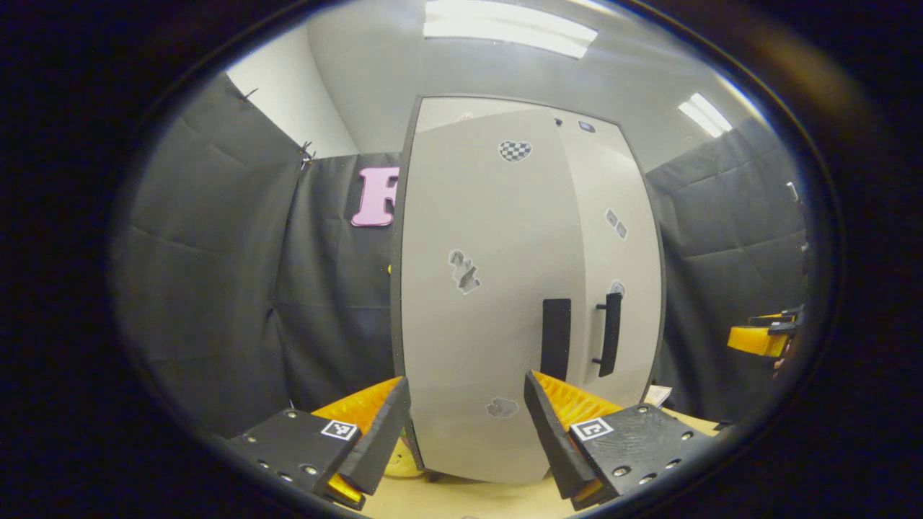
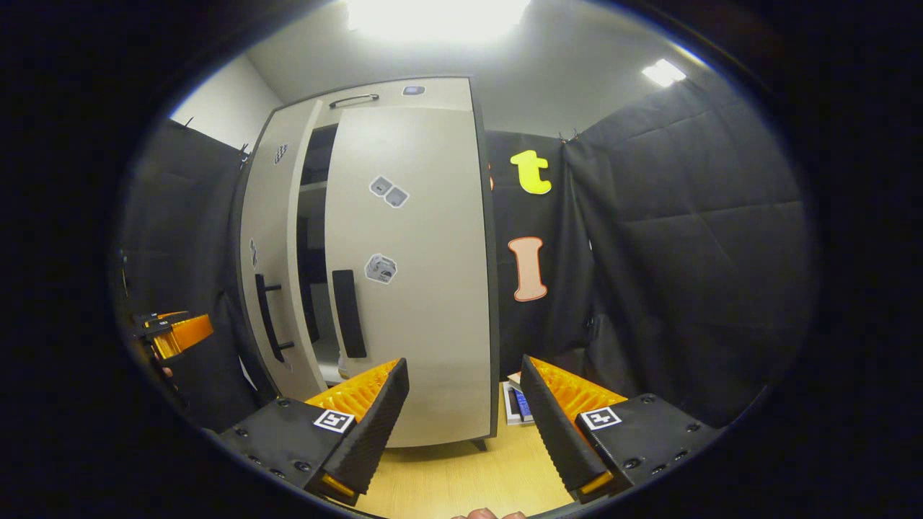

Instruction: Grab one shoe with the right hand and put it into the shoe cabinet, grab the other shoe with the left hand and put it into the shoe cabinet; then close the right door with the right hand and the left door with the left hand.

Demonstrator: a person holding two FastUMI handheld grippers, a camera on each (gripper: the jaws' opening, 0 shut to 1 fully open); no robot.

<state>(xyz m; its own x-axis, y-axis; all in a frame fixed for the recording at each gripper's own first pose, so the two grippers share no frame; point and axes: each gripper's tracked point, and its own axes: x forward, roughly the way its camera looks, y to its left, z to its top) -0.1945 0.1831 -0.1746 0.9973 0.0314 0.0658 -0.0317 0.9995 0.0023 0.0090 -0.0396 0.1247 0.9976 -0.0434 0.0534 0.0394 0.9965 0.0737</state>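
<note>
Shoe cabinet ahead of left tongs, right tongs; both agape, empty.

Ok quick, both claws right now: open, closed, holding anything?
Left claw: open, holding nothing, facing the left door.
Right claw: open, holding nothing, facing the right door.

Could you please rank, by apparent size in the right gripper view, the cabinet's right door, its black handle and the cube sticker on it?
1. Pale grey right door, largest.
2. Flat black vertical handle.
3. Small grey cube sticker, smallest.
</note>
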